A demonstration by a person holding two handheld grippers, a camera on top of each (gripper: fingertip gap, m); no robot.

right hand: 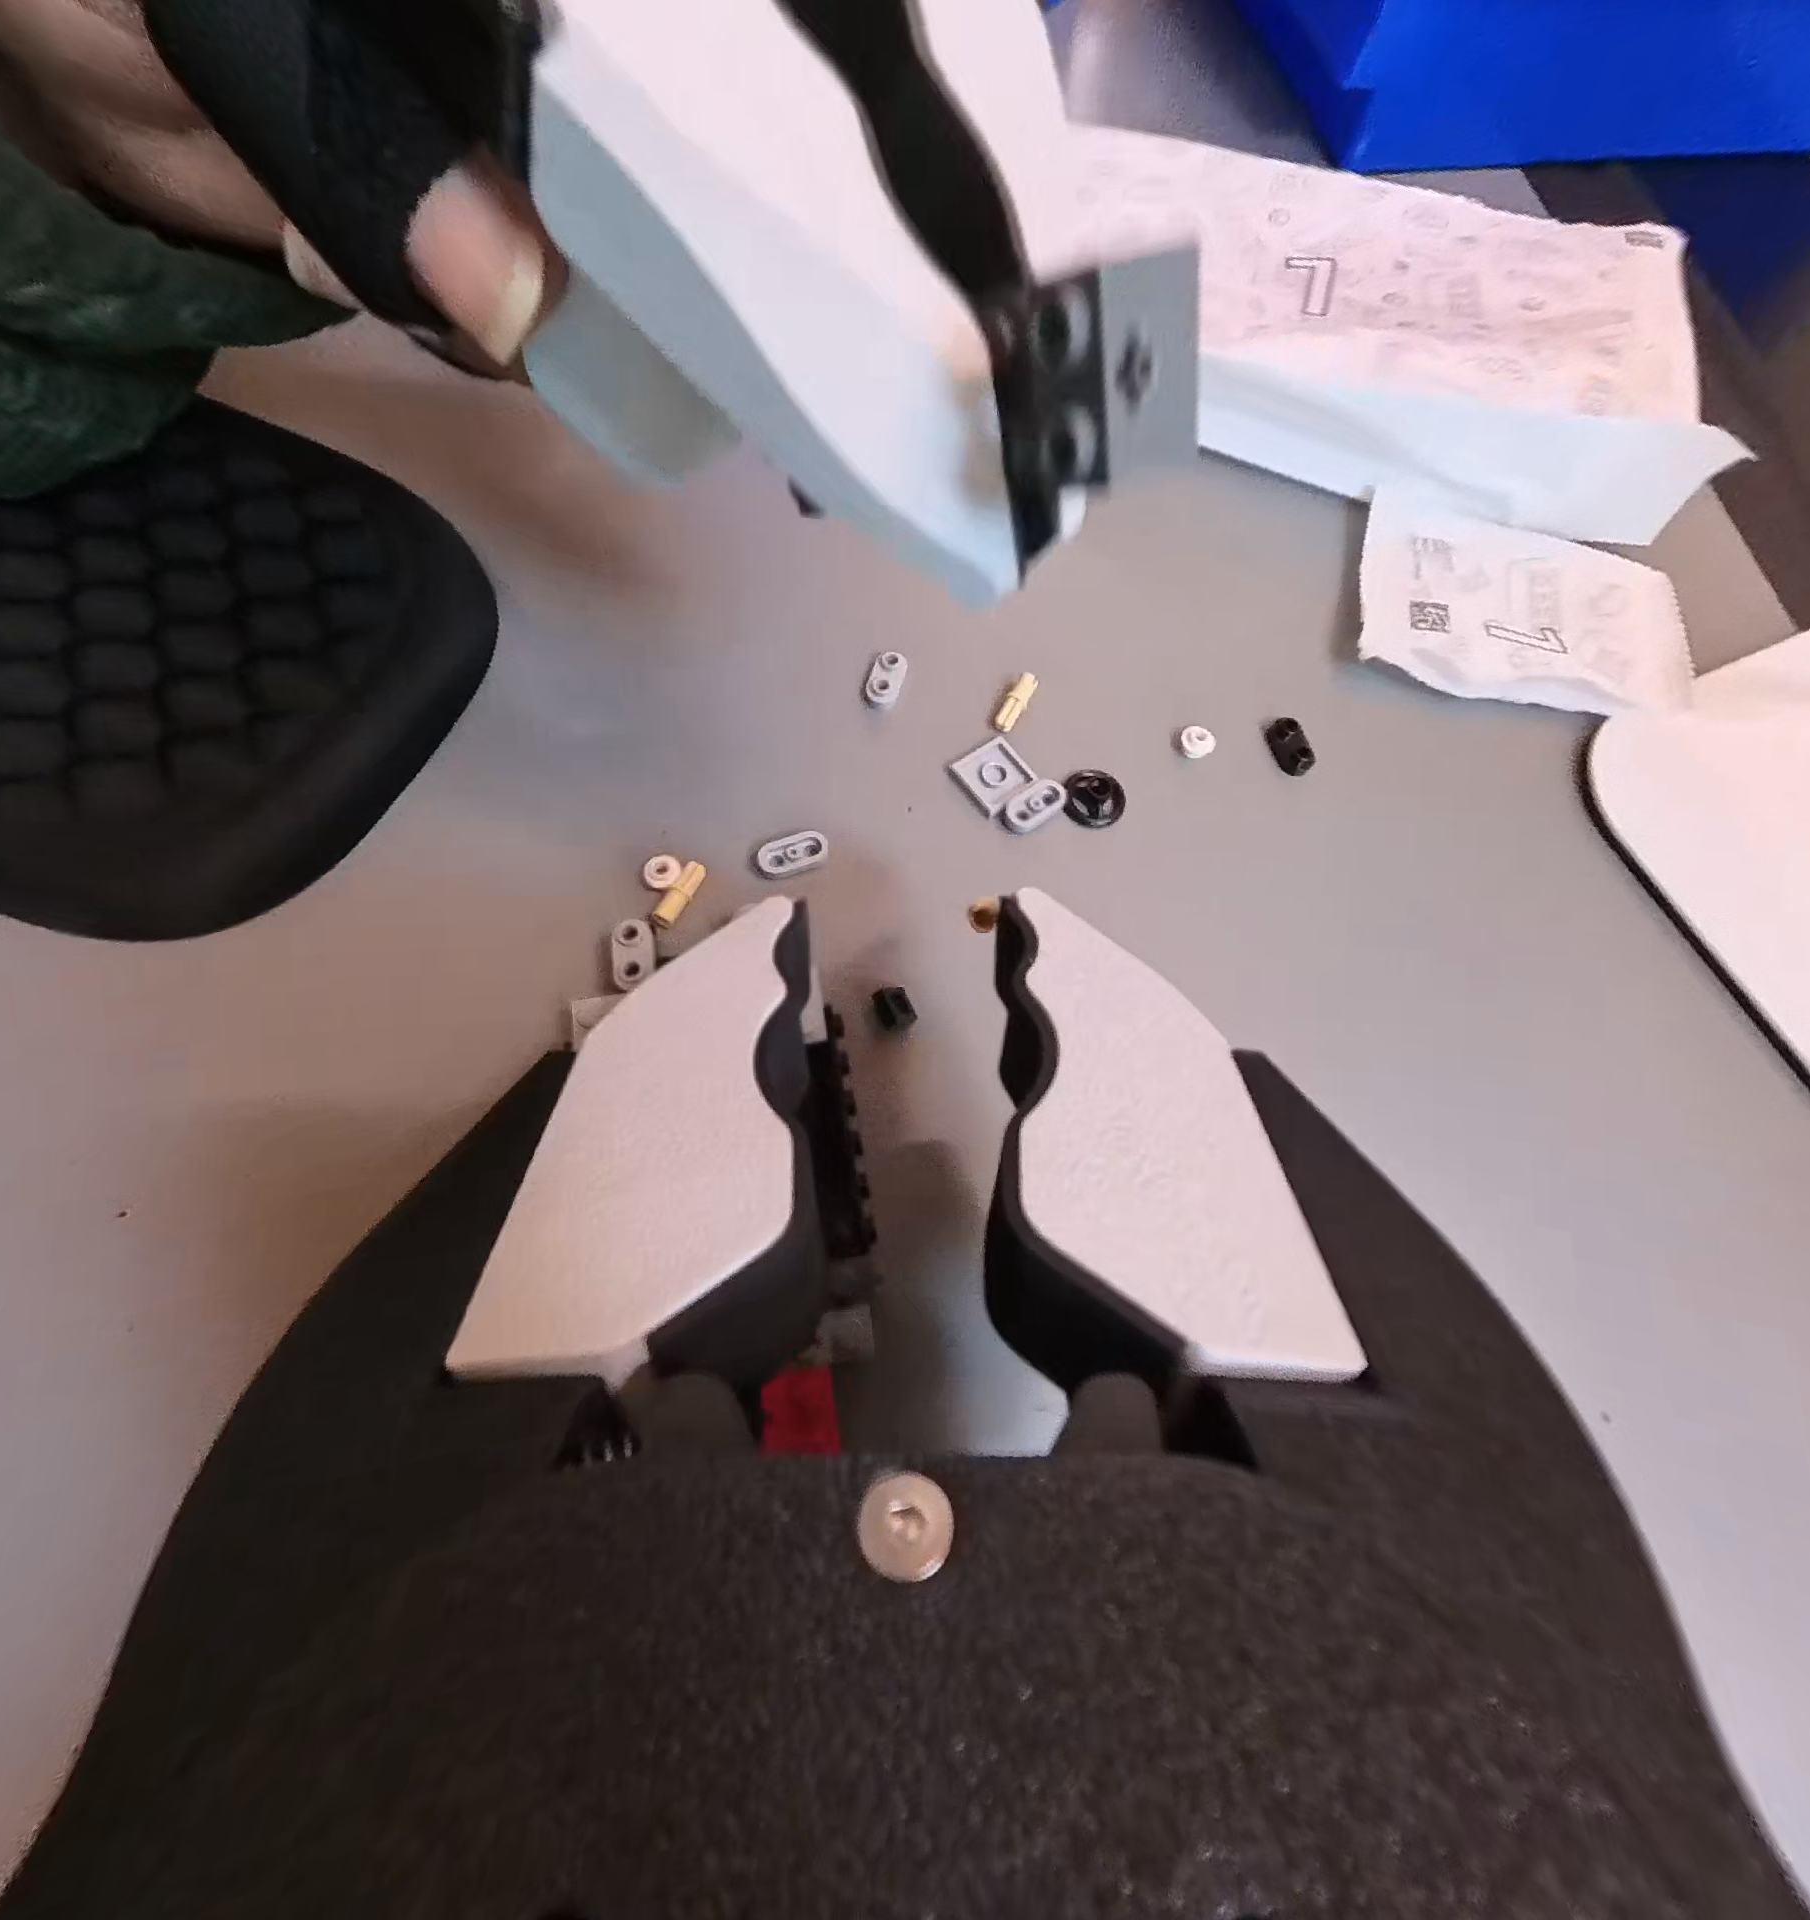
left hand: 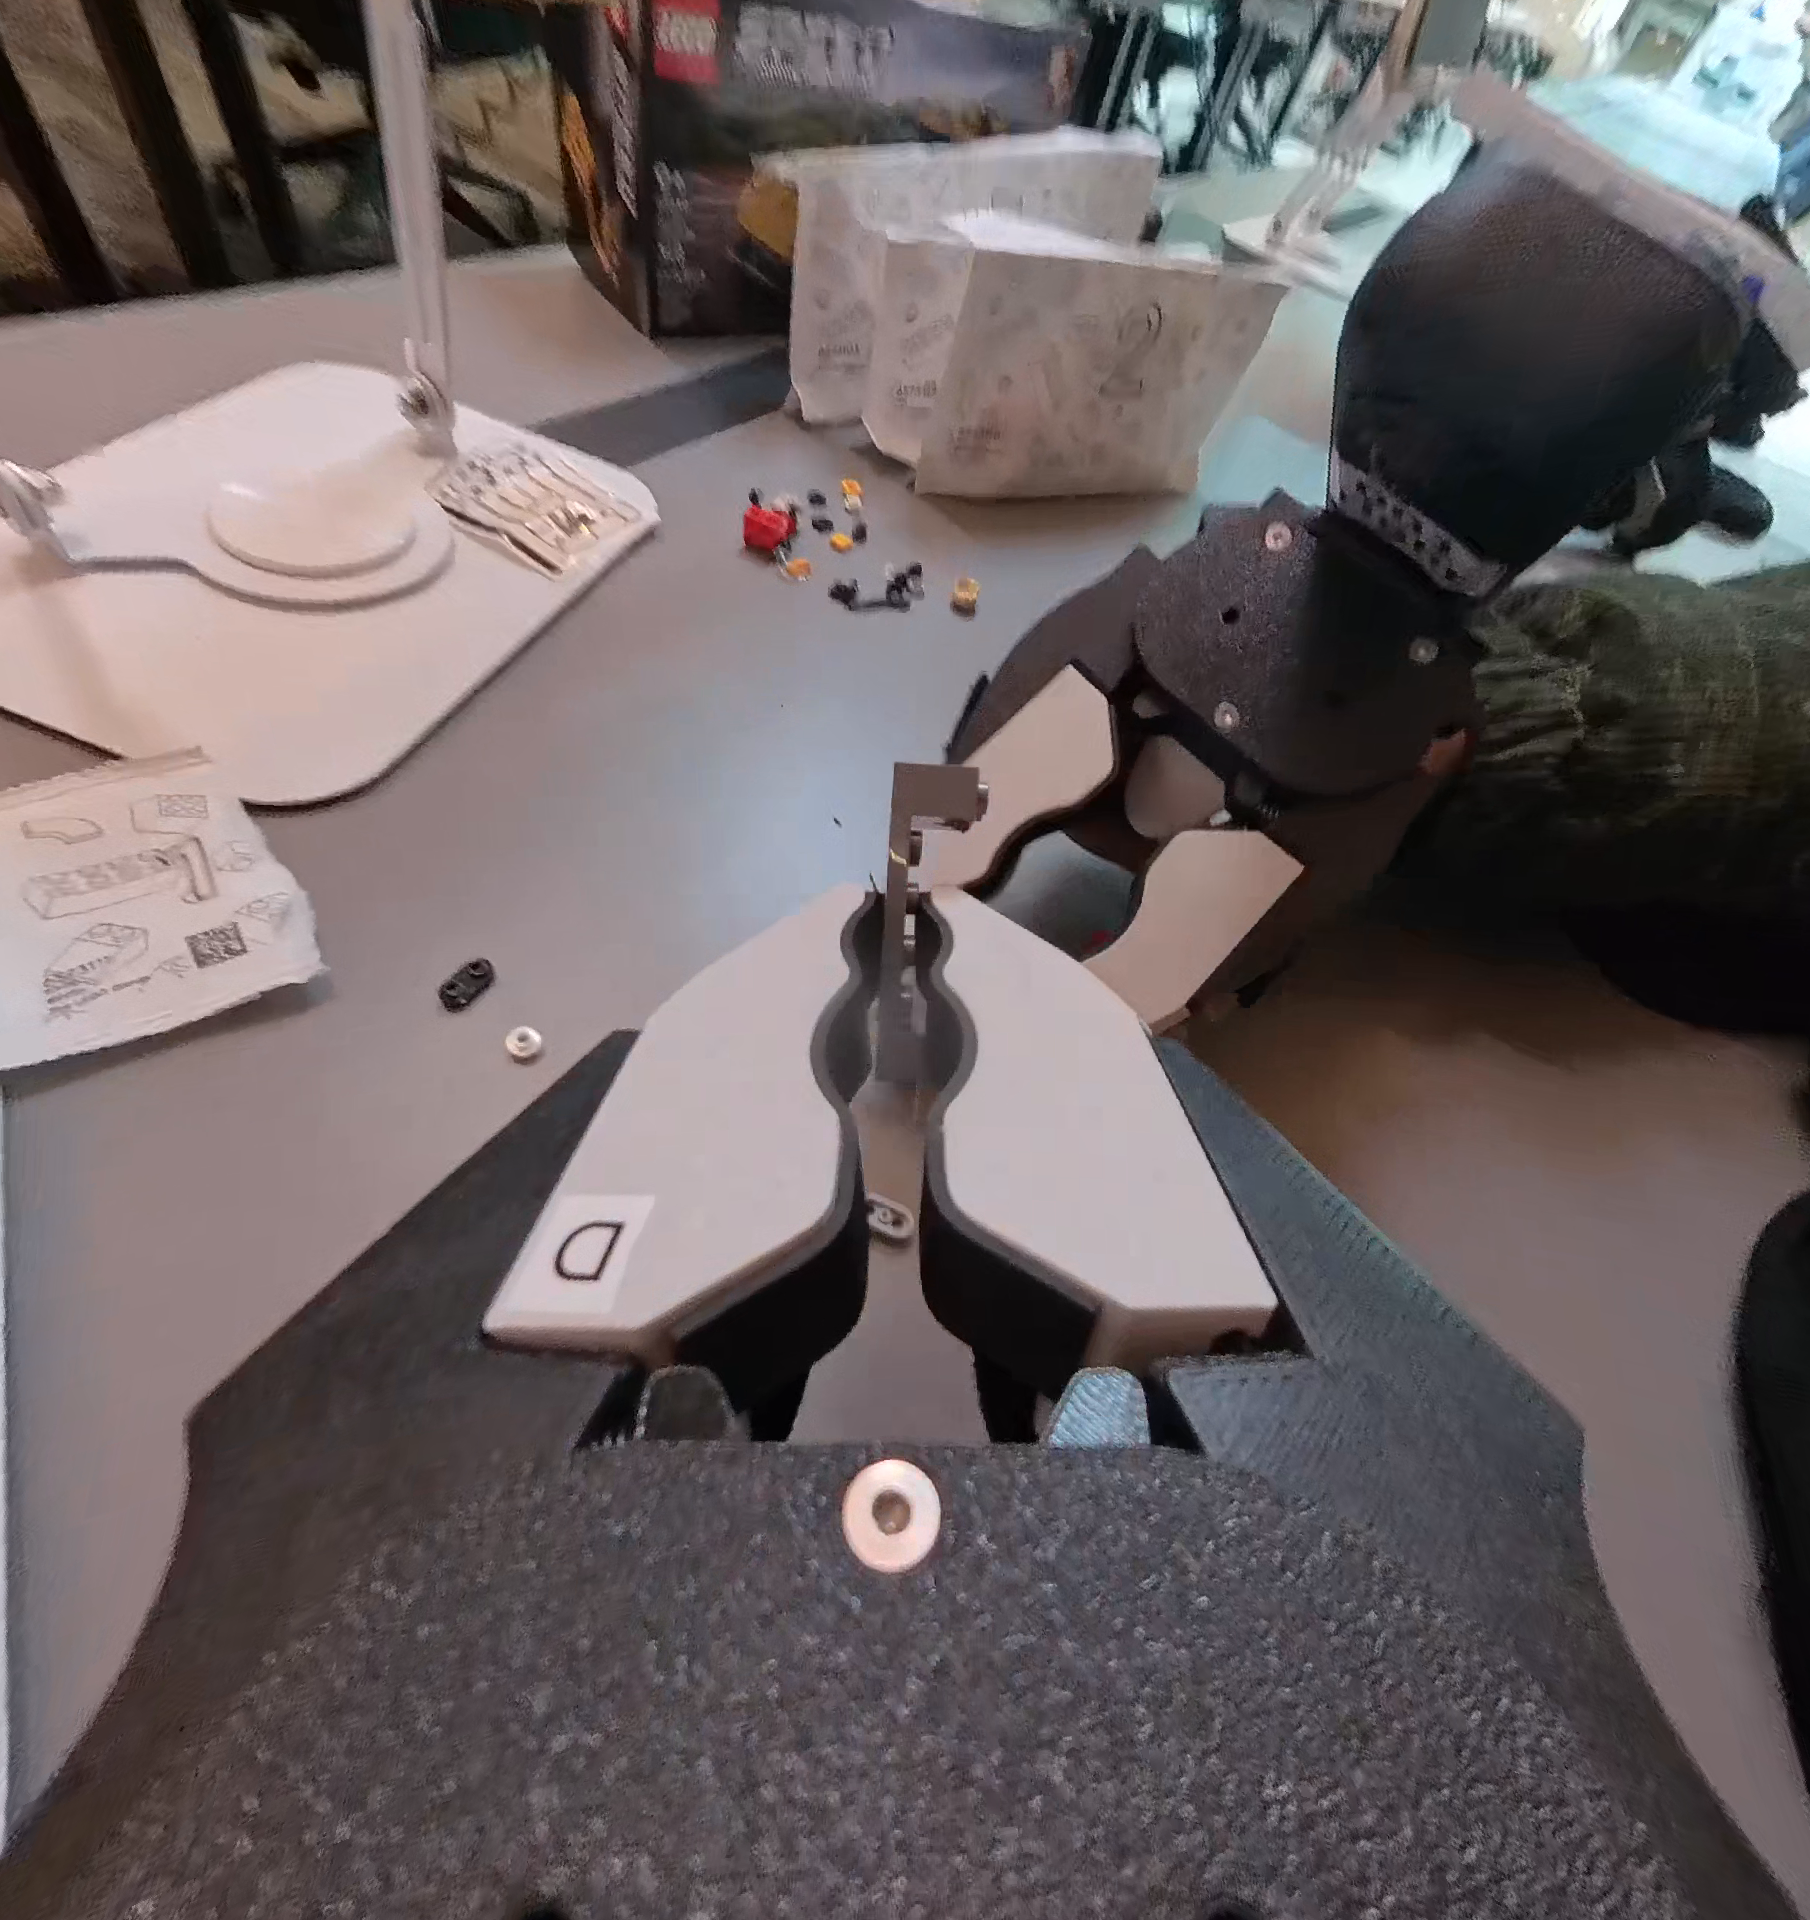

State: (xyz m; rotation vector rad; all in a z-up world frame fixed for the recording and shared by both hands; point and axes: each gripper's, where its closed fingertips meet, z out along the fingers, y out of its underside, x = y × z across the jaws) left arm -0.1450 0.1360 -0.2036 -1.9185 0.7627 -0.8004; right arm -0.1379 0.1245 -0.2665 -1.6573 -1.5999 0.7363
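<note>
The left gripper [left hand: 906, 914] is seen with its fingers [left hand: 735, 1039] clamped on a thin grey brick assembly [left hand: 911, 831]; the piece is held upright between the pads, its L-shaped top sticking out beyond the tips, raised above the grey bench [left hand: 672, 727]; in the right wrist view the same assembly [right hand: 1140, 364] is shown blurred at the tip of that gripper, over the middle of the bench. The right gripper [right hand: 906, 914] is held low over the bench with its fingers [right hand: 672, 1091] well apart and nothing pressed between them; a small black brick [right hand: 893, 1010] is seen lying on the bench between the tips, clear of both pads; a tan stud [right hand: 981, 914] sits just beside the right tip; a black toothed strip [right hand: 844, 1153] is glimpsed below the left finger. Loose grey plates [right hand: 994, 777], tan pins [right hand: 1015, 698] and a black round piece [right hand: 1093, 798] are scattered just beyond the tips; paper bags [left hand: 1036, 353] and a dark box [left hand: 693, 166] are stood at the far side; a white lamp base [left hand: 319, 530] is found far left, a torn paper wrapper [left hand: 122, 904] near left.
</note>
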